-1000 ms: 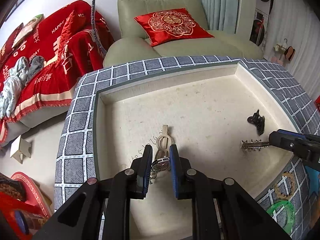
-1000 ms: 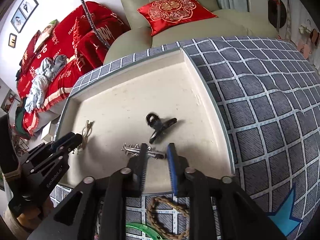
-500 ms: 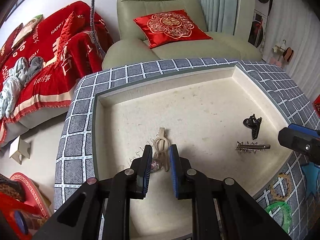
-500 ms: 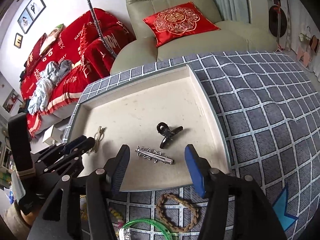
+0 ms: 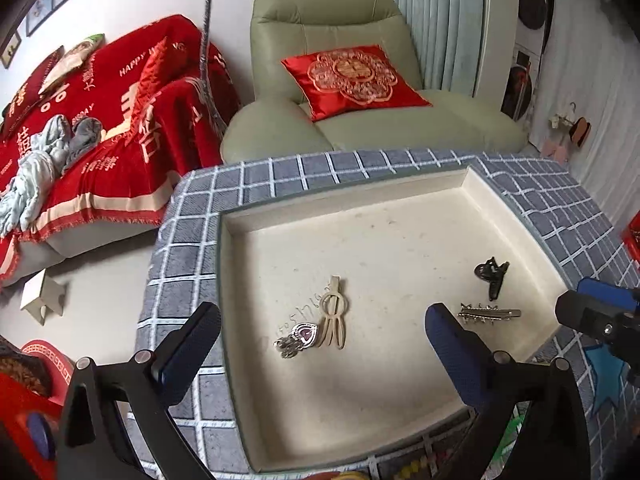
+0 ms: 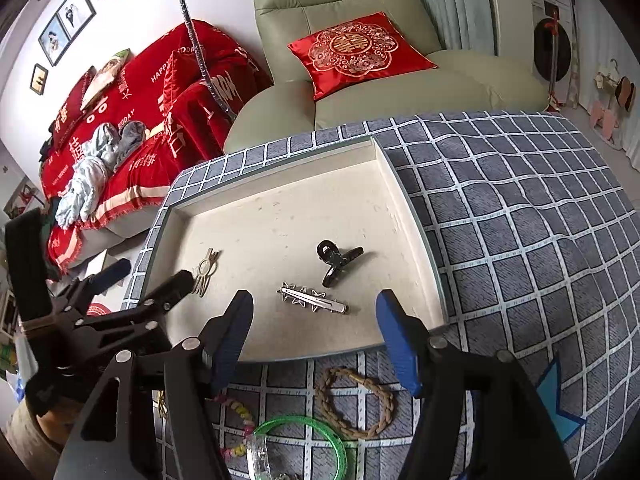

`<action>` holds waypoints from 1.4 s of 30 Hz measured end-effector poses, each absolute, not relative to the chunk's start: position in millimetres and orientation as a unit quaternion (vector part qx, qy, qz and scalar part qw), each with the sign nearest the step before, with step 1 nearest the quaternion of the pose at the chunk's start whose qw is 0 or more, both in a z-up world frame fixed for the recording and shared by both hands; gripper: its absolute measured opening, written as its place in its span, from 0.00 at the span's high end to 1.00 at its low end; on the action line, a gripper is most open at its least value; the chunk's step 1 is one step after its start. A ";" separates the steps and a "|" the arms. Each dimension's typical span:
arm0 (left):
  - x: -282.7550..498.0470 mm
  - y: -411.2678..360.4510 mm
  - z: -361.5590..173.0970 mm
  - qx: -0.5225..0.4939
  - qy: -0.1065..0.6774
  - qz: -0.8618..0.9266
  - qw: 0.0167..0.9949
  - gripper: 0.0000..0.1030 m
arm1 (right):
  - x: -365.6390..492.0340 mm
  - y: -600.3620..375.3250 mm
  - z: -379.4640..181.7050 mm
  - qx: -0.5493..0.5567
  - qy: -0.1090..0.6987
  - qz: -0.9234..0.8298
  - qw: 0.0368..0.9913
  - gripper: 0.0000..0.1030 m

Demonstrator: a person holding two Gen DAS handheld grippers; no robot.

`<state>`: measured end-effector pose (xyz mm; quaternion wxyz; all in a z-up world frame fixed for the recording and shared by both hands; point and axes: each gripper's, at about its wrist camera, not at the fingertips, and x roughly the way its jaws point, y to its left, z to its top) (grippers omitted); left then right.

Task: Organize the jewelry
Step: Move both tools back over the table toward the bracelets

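A cream tray (image 5: 400,240) holds a beige hair clip (image 5: 334,314), a silver pendant with a purple heart (image 5: 298,336), a silver star barrette (image 5: 490,313) and a black claw clip (image 5: 491,274). My left gripper (image 5: 322,316) hovers above the beige clip and pendant. Its jaws are opening wide and touch nothing. My right gripper (image 6: 315,300) hangs over the tray's near edge (image 6: 312,354), above the star barrette (image 6: 314,300). Its jaws are opening too, with nothing pressed between the pads. Beyond the barrette lies the black claw clip (image 6: 336,260).
On the grey checked cloth (image 6: 520,220) in front of the tray lie a braided rope bracelet (image 6: 354,404), a green bangle (image 6: 304,444) and a beaded bracelet (image 6: 240,420). A green armchair (image 5: 340,80) stands behind the table and a red-covered sofa (image 5: 100,112) to its left.
The left jaws sprang wide and left the purple pendant lying beside the beige clip. The right jaws let go of the star barrette and spread further. Both grippers rose and drew back.
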<state>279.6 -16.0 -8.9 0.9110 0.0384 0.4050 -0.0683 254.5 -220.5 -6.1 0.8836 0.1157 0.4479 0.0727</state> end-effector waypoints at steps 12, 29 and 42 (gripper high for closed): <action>217.8 14.3 6.3 0.028 0.399 -0.091 0.912 0.00 | 204.0 -212.2 24.7 0.090 0.417 0.072 0.902 0.00; 177.2 44.0 -51.5 -0.012 0.475 -0.051 0.878 0.00 | 147.6 -209.6 -24.8 0.080 0.495 0.043 0.864 0.00; 183.7 44.3 -65.0 -0.021 0.491 -0.039 0.870 0.00 | 151.3 -214.2 -47.5 0.087 0.520 0.010 0.850 0.00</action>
